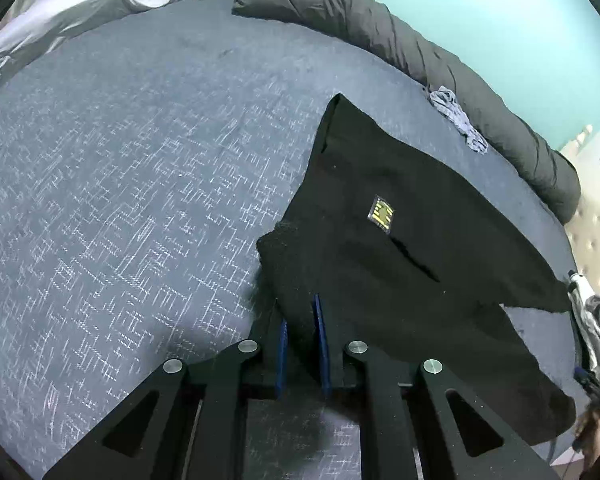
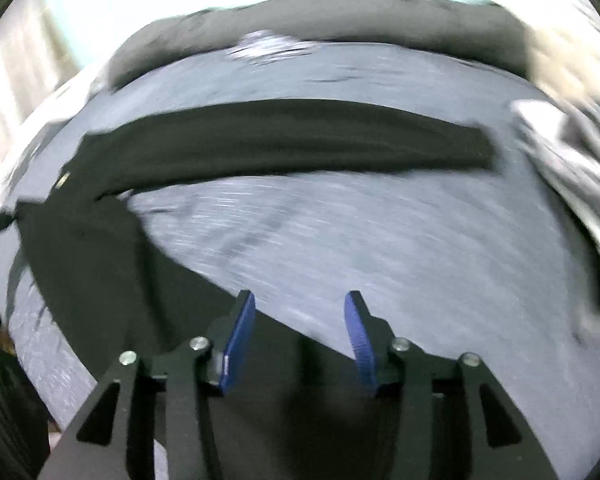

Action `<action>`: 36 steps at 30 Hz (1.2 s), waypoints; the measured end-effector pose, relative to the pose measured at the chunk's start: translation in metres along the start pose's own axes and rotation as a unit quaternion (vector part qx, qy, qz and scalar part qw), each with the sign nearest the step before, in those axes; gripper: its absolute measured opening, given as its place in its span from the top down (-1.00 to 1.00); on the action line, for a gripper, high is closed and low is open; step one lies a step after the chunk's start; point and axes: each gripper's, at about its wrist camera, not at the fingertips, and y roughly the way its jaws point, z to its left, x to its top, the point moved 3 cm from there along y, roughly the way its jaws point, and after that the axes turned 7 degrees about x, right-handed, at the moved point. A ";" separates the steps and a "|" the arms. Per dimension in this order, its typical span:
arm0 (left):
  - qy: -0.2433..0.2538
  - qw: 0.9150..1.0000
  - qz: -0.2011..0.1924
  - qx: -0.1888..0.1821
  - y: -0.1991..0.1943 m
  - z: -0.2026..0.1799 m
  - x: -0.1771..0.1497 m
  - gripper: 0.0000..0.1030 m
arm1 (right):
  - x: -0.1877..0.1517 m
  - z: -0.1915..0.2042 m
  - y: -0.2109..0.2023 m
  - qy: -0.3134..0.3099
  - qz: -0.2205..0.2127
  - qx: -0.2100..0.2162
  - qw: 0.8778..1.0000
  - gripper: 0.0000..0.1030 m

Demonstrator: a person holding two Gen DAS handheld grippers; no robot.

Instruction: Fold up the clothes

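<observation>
Bed fills view, covered in blue-grey woven sheet with pale crosshatch flecks. Pale turquoise wall behind. Dark grey rolled duvet along wall edge. Light grey bedding crumpled at far left corner. Cream tufted headboard at right. Right wrist view motion-blurred.

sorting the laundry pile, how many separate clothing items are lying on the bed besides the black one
2 that show: a small crumpled grey garment by the dark rolled duvet, and a grey-white striped garment at the bed's right edge. More may be hidden; the right wrist view is blurred.
</observation>
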 end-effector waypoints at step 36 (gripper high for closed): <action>0.011 1.000 -0.024 0.000 -0.085 -0.006 0.020 0.81 | -0.028 -0.114 -0.136 0.152 -0.029 0.013 0.988 0.88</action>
